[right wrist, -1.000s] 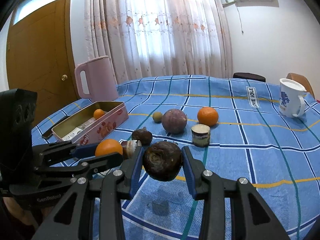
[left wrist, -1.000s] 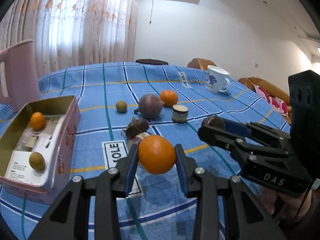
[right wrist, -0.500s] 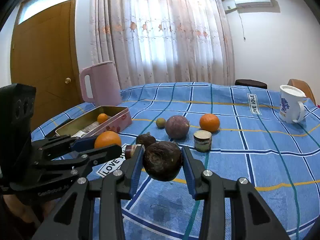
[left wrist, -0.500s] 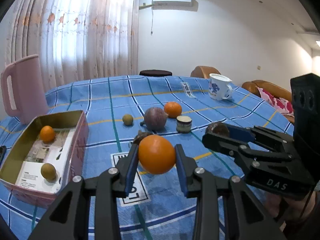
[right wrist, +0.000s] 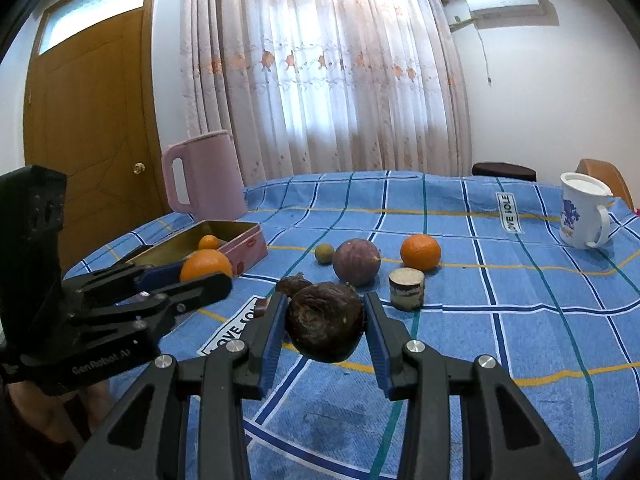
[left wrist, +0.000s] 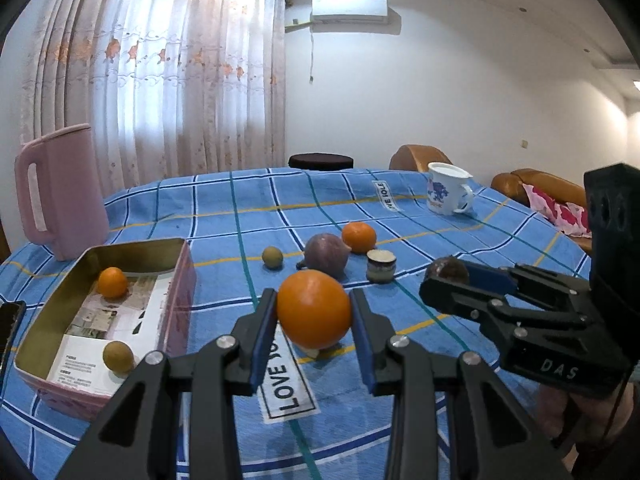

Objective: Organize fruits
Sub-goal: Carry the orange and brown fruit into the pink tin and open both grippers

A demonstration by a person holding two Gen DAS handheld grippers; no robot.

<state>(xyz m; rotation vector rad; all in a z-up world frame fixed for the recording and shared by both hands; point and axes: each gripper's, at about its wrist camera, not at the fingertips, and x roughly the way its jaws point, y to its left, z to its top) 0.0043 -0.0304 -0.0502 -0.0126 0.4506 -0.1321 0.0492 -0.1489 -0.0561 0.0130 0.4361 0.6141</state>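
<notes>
Between the left gripper [left wrist: 314,320] fingers [left wrist: 264,322]: orange [left wrist: 314,310], clamped, off the counter [left wrist: 460,220]. Right gripper [right wrist: 324,330] fingers pinch a dark brown fruit [right wrist: 324,328]. Pink tin [left wrist: 182,276] sits left of left fingers w/ 2 fruits inside.

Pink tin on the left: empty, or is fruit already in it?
Not empty. The open pink tin holds a small orange and a small greenish-brown fruit, lying on printed paper.

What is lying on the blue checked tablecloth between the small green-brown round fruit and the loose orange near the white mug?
In both wrist views, a large dull purple round fruit lies between the small green-brown fruit and the orange.
</notes>
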